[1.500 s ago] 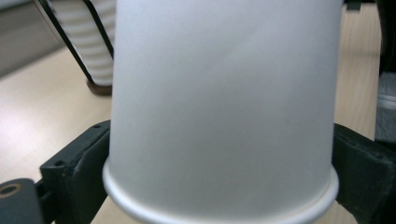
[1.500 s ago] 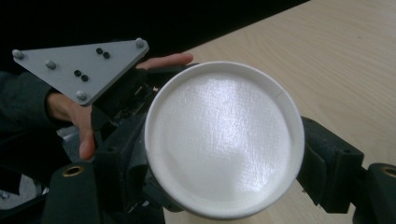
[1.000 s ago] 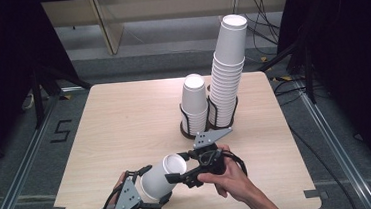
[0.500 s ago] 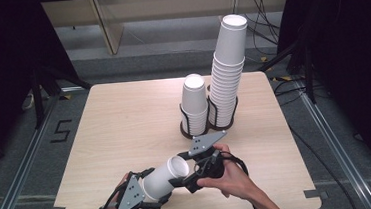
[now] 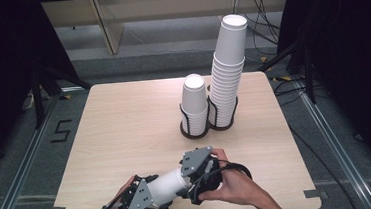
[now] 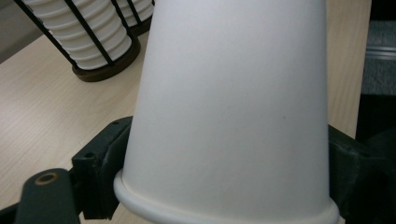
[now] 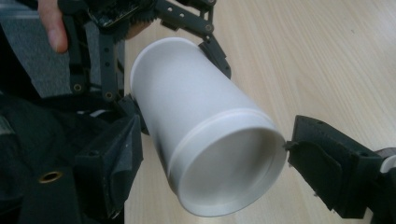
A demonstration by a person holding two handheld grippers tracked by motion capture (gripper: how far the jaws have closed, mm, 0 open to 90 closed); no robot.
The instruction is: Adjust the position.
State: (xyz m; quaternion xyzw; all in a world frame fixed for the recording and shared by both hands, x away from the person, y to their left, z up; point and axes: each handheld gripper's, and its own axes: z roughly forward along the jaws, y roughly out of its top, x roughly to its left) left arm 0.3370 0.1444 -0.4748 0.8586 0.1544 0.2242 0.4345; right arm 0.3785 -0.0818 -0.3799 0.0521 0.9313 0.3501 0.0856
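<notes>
A white paper cup (image 5: 167, 186) lies on its side just above the table's front edge, held between both grippers. My left gripper (image 5: 153, 195) is shut on its base end, and its black jaws press on both sides of the cup (image 6: 224, 116). In the right gripper view the cup's open mouth (image 7: 229, 172) faces the camera. My right gripper (image 7: 212, 140) straddles that mouth with a jaw tip touching each side of the rim. The left gripper (image 7: 163, 60) grips the far end there. A person's hands hold both grippers.
At the table's (image 5: 115, 125) back centre stand two black wire holders (image 5: 195, 131). One holds a short stack of white cups (image 5: 194, 101), the other a tall stack (image 5: 228, 71). The stacks (image 6: 84, 32) appear beyond the held cup. Dark floor and cables surround the table.
The right gripper has moved left and down onto the cup's mouth, which now is covered from above. The cup has tipped flatter, and the left gripper keeps its hold.
</notes>
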